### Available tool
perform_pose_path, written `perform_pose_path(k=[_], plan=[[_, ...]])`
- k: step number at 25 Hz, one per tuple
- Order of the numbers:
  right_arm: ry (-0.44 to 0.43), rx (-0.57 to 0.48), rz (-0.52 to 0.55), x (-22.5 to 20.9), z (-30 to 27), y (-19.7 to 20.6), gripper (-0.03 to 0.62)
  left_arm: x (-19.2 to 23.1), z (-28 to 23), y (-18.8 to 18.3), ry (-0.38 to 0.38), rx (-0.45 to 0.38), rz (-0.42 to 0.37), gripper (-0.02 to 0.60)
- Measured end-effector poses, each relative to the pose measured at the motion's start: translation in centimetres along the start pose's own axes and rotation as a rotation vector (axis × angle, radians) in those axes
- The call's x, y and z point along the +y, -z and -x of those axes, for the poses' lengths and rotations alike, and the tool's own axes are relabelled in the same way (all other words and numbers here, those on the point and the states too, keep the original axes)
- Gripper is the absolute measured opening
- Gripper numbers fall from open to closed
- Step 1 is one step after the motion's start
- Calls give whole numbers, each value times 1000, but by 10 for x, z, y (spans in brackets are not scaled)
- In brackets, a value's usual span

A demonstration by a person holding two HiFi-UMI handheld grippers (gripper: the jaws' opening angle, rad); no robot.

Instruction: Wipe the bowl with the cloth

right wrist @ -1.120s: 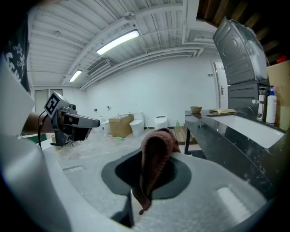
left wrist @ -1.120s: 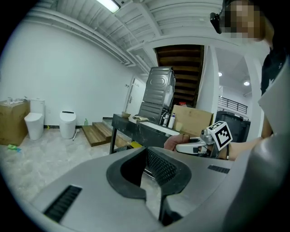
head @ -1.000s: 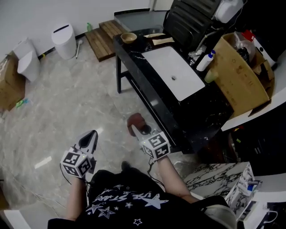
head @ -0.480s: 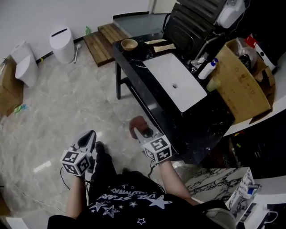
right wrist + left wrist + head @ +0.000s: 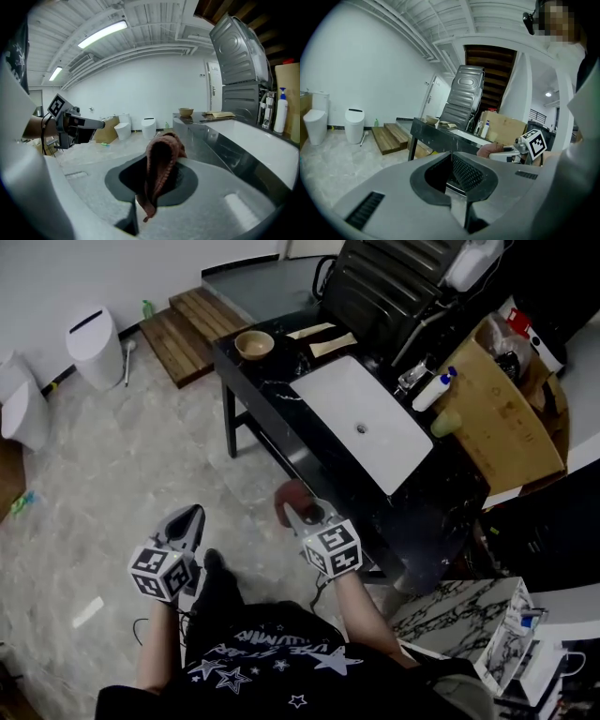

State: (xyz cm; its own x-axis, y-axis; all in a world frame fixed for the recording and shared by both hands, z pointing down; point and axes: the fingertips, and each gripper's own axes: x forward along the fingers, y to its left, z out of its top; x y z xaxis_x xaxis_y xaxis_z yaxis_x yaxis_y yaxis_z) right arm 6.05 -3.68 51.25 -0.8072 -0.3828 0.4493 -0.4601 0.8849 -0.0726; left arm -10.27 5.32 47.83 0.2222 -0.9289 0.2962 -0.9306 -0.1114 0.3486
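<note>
Red-brown cloth (image 5: 160, 157) hung bunched in the right hand-held gripper (image 5: 292, 512), jaws clamped on it, above the floor just beside the near-left edge of the black desk (image 5: 272, 381). Wooden bowl (image 5: 254, 344) stood at the desk's far end, well apart from the cloth, beyond the white sink (image 5: 361, 418). Left hand-held gripper (image 5: 186, 526) was closed and empty, left of the right one.

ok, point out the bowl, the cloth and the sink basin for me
bowl (image 5: 254, 343), head view, on its inner hollow.
cloth (image 5: 162, 149), right gripper view, on the bunched upper fold.
sink basin (image 5: 345, 395), head view, on the bare white bottom.
</note>
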Motion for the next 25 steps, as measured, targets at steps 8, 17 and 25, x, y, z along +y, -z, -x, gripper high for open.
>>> perform_pose_path(k=[8,17,25], plan=[[75,8,-54,-17,-80,-47,48,80,-43,-40,72,66,-32,18],[166,12,-102,-20,-140,-81,48,153,-69,-74,140,94,-21,18],[254,1,-126,-25,-154,-99,48,181,-109,-96,248,130,7,18]])
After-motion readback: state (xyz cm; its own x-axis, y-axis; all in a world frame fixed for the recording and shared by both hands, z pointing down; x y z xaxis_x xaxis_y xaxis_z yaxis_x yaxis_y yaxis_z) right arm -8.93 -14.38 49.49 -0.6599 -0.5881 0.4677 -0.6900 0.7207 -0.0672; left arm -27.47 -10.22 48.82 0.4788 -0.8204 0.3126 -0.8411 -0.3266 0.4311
